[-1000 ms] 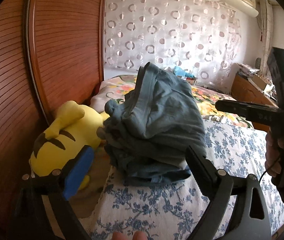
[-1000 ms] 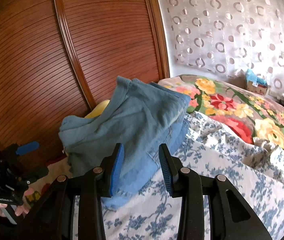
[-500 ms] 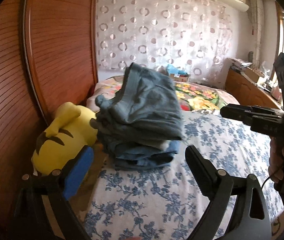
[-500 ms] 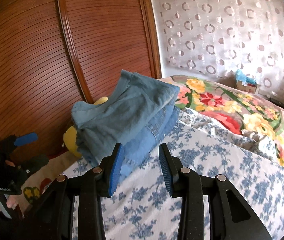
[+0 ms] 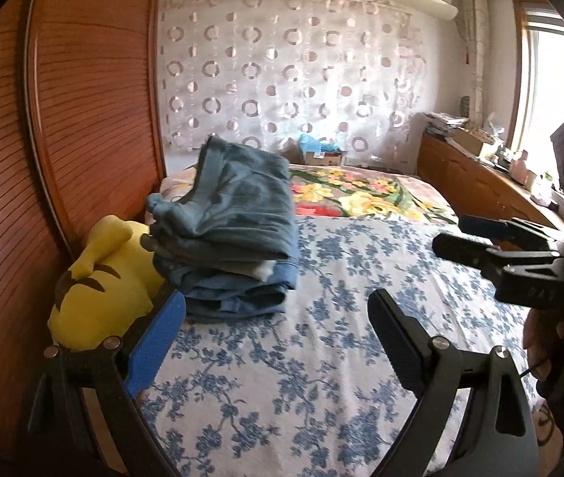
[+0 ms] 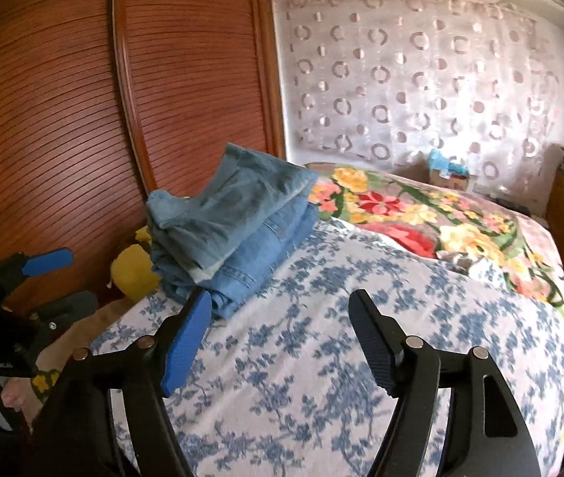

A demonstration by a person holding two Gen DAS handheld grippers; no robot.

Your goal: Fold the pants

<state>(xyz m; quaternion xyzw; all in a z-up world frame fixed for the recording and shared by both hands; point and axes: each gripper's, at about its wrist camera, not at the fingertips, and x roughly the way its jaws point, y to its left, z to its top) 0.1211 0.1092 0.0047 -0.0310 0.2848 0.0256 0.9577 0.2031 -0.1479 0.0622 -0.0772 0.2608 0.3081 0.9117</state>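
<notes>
Nearest me, the left gripper [image 5: 274,342] hangs with its jaws apart and empty over the blue-flowered white bedspread [image 5: 321,357], and the right gripper [image 6: 282,338] is opening, nothing between its pads. Beyond them the folded blue denim pants [image 6: 234,230] sit in a soft, thick stack by the bed's edge, touching a yellow plush toy [image 5: 99,286]. They look heavy and floppy; I'd grip the lower folded edge. The layers underneath are hidden.
</notes>
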